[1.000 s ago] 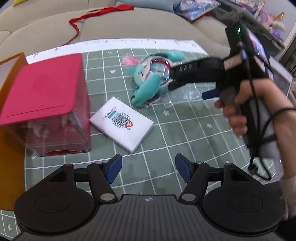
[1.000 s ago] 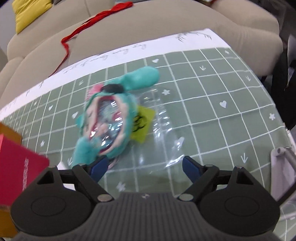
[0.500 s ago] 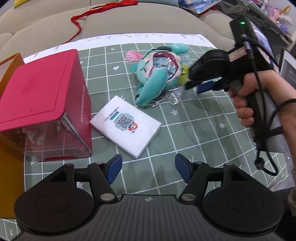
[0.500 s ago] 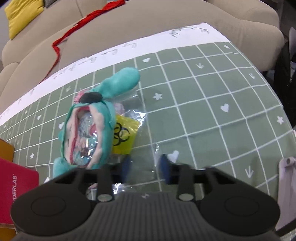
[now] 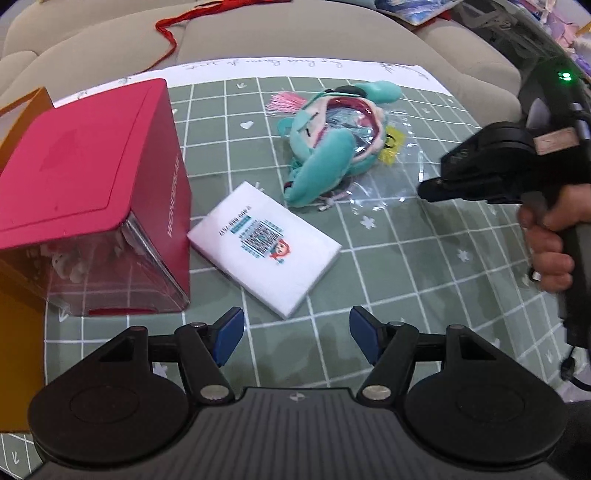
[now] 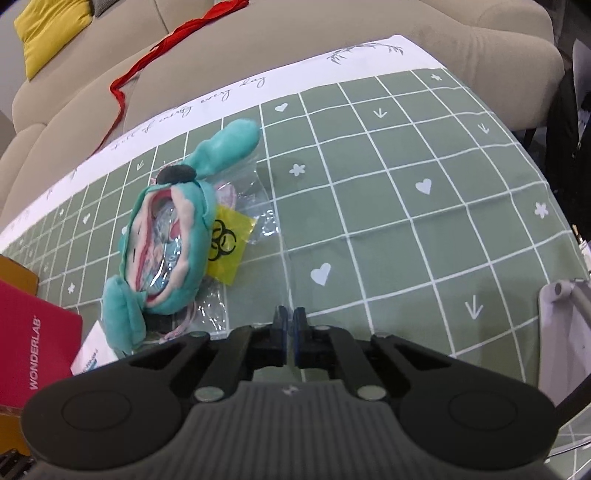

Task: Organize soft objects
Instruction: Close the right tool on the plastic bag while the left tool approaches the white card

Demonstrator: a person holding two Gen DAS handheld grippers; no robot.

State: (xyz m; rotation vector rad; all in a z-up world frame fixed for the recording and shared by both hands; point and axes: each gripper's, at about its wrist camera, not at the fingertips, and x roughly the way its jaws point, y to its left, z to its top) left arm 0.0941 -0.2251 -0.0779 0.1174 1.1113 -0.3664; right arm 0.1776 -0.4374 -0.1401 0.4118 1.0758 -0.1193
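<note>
A: Left gripper (image 5: 295, 334) status?
B: Jaws wide apart, nothing between them, angled steeply downward.
A: Right gripper (image 6: 290, 325)?
B: Jaws closed together; a hand (image 5: 550, 247) grips its handle.

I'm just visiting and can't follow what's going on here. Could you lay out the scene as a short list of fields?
Surface: green grid tablecloth in front of a beige sofa
Soft toy: teal plush lying in a clear plastic bag with a yellow tag
Other items: white tissue pack, red box with clear front
Left gripper: open, empty, above the cloth
Right gripper: shut on the edge of the clear plastic bag
On sofa: red ribbon, yellow cushion
</note>
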